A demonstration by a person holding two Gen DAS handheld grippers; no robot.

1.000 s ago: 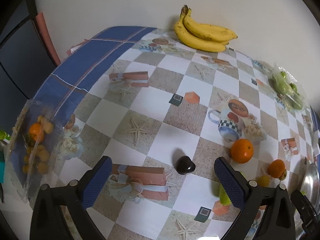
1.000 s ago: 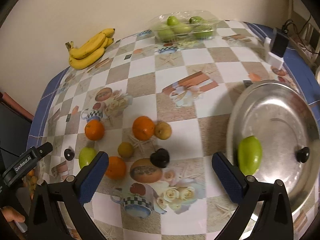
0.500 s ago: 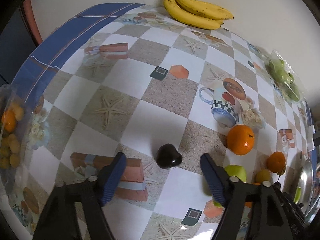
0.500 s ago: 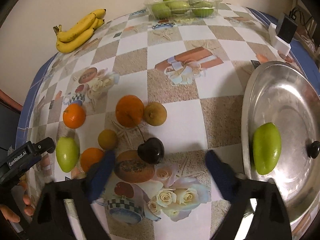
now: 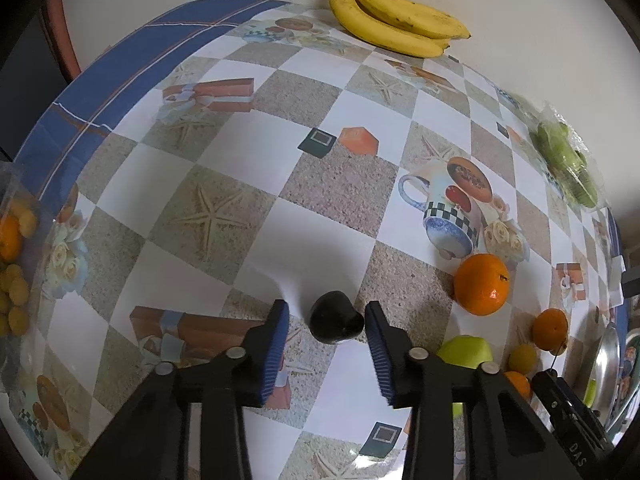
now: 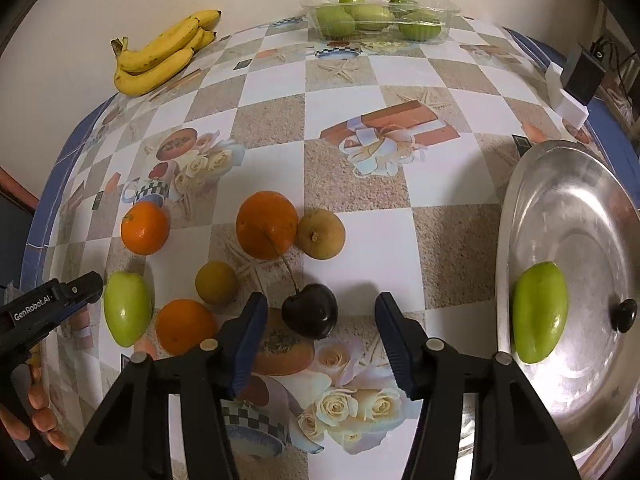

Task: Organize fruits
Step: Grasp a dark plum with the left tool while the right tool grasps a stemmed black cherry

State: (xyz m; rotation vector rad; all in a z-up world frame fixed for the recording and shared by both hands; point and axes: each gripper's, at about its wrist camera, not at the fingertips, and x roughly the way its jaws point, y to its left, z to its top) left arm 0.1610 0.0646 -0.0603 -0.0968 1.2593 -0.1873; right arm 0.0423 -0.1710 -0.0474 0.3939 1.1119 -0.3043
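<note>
Two dark cherries and two grippers share a table under a checked tablecloth (image 6: pixel 384 240). The steel tray (image 6: pixel 592 216) is the landmark. It lies at the table's right edge and holds one green fruit (image 6: pixel 539 318) and one small black cherry (image 6: pixel 626 314). Far behind it stands a clear box of green fruit (image 6: pixel 380 16). Further left along the wall lies a bunch of bananas (image 6: pixel 164 54). Left of the tray lies a loose group: three oranges, the largest (image 6: pixel 266 224) in its middle, two brownish round fruits, and a second green fruit (image 6: pixel 127 307) furthest from the tray. The right gripper (image 6: pixel 318 322) has just been closing. Its jaws stand partly apart around a dark cherry (image 6: pixel 310 311) at the group's near edge, with clear gaps on both sides. The left gripper (image 5: pixel 326 330), beyond the group from the tray, has also just been closing. Its right pad touches another dark cherry (image 5: pixel 335 322), and its left pad stands just clear.
</note>
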